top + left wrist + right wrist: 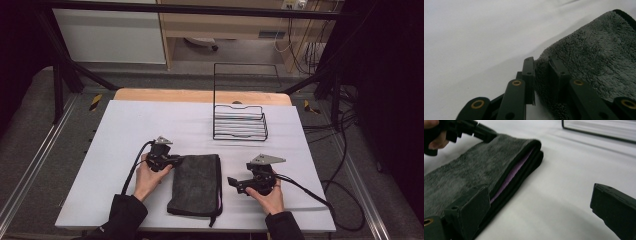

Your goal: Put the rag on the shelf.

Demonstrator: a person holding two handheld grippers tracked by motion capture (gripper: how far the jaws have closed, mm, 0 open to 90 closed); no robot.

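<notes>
**benchtop_dan:** High view first: a folded dark grey towel lies flat on the white table, near the front edge and roughly in the middle, between the two hands. The left gripper sits at the towel's far left corner. The right gripper is just off the towel's right edge, pointing at it.

**wirerack_fan:** Is the left one actually grabbing it, or just parked there?

**benchtop_dan:** Grabbing. In the left gripper view the two black jaws stand close together with a bunched bit of fluffy towel edge pinched between them. The pads press into the pile on both sides, so it's clamped on that corner. The rest of the towel spreads away to the right on the table.

**wirerack_fan:** And the right?

**benchtop_dan:** Wide apart, holding nothing. In the right gripper view one jaw is down at the lower left, right up against the towel's folded side, and the other sits way over at the lower right with bare table between them. You can see the fold layers stacked there, with a purple lining showing in the slit. The left gripper shows at the top left of that view too, nose on the far corner.

**wirerack_fan:** Anything else on the table?

**benchtop_dan:** A black wire basket with a tall handle frame, standing toward the back, well apart from the towel.
</notes>
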